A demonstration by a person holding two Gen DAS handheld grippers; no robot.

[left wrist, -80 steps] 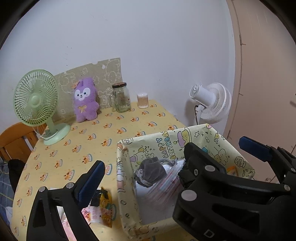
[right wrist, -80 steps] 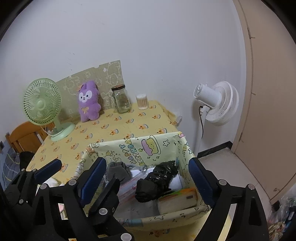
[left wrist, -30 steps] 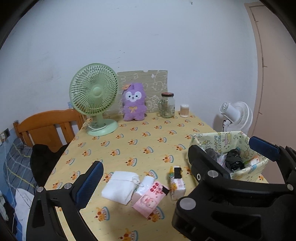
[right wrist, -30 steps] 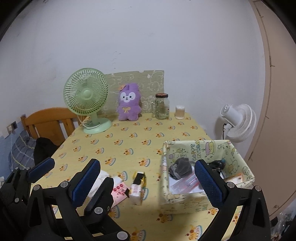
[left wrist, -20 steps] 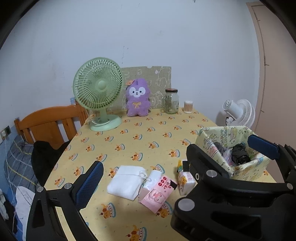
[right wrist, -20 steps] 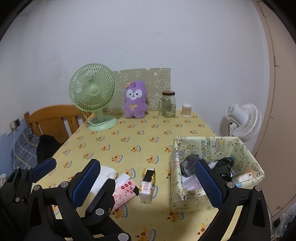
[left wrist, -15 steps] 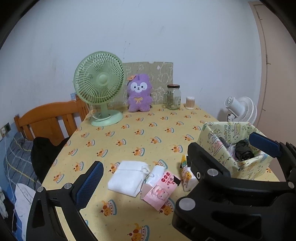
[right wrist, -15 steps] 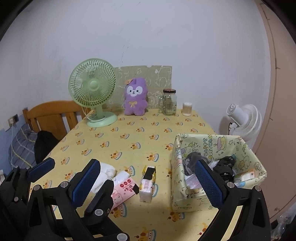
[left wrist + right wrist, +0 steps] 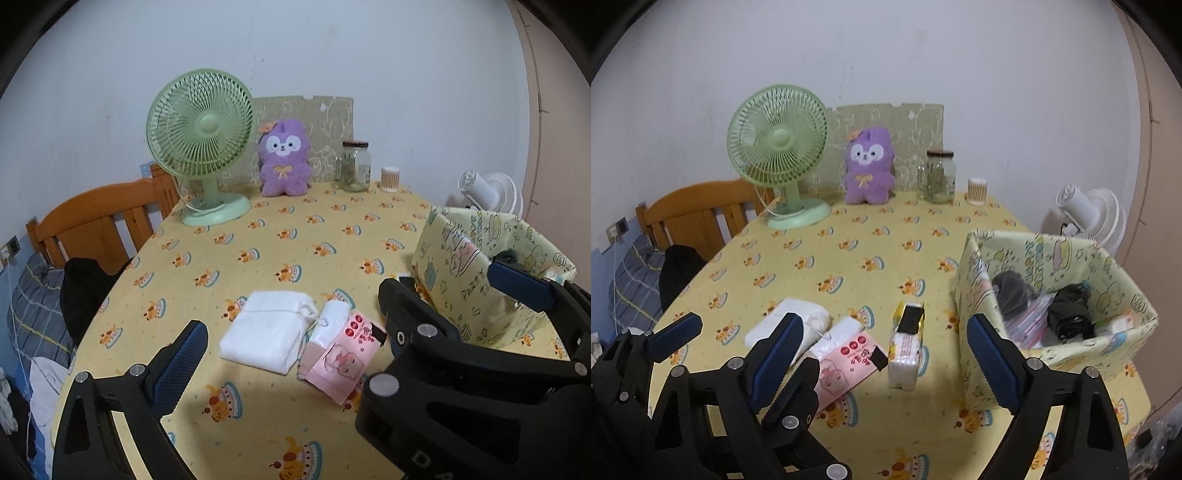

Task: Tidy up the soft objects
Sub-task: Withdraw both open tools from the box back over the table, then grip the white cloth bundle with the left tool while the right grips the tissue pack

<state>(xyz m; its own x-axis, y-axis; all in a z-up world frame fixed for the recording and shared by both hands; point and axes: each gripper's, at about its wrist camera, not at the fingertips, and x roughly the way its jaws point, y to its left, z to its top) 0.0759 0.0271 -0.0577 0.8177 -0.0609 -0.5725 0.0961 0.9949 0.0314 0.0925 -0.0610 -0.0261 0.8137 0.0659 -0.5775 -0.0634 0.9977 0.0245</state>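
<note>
My right gripper was closing its fingers, nothing between them, above a tissue pack on the desk. My left gripper held its fingers wide apart and empty over a folded white cloth and pink packet. The patterned fabric basket stood just right, holding dark soft items.

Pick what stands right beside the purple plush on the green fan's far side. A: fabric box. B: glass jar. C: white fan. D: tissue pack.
B: the glass jar stands at the back of the table next to the purple plush, opposite the green fan.
</note>
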